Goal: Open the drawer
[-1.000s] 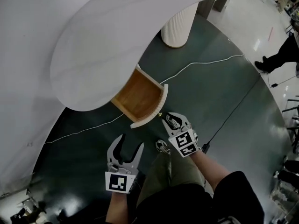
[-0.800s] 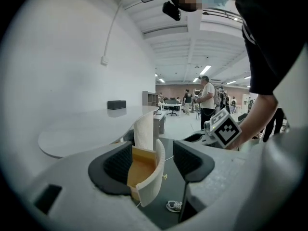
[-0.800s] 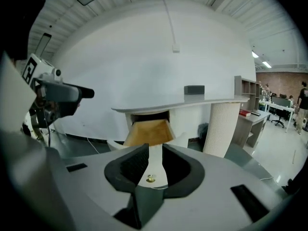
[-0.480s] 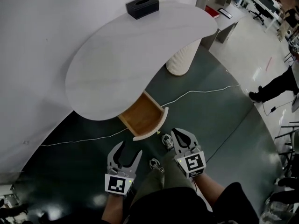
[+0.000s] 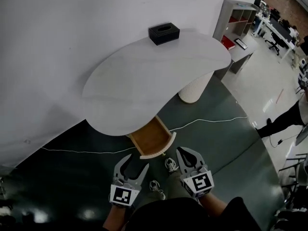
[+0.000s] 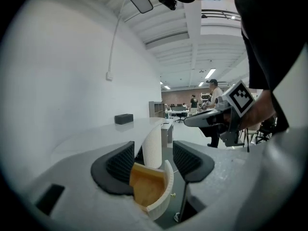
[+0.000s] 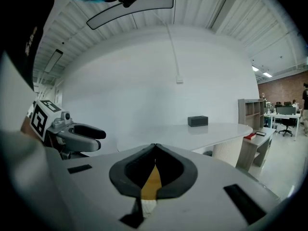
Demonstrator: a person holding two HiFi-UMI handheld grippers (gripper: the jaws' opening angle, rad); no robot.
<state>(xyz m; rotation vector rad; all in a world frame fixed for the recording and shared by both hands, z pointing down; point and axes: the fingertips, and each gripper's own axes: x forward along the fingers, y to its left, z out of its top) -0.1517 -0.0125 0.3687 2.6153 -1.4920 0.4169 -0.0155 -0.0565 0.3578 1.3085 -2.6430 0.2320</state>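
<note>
The drawer point(image 5: 153, 138) stands pulled out from under the white table point(image 5: 159, 66). Its wooden inside point(image 6: 147, 189) is empty and its curved white front faces me. Both grippers hang in the air just in front of that drawer front, touching nothing. My left gripper point(image 5: 137, 161) is open, and the left gripper view frames the drawer between its spread jaws point(image 6: 153, 160). My right gripper point(image 5: 182, 153) is shut, its jaws having just closed with nothing between them. In the right gripper view its tips point(image 7: 154, 147) meet, with a sliver of drawer point(image 7: 152, 184) below.
A black tissue box point(image 5: 164, 32) sits at the table's far edge by the wall. A ribbed white column point(image 5: 193, 88) holds the table up. A white cable point(image 5: 207, 121) crosses the dark floor. A grey shelf unit point(image 5: 238, 13) and a standing person point(image 5: 284, 119) are to the right.
Both grippers have risen and drawn back from the drawer front, and more of the table shows. The right gripper's jaws went from open to shut. The drawer stays pulled out.
</note>
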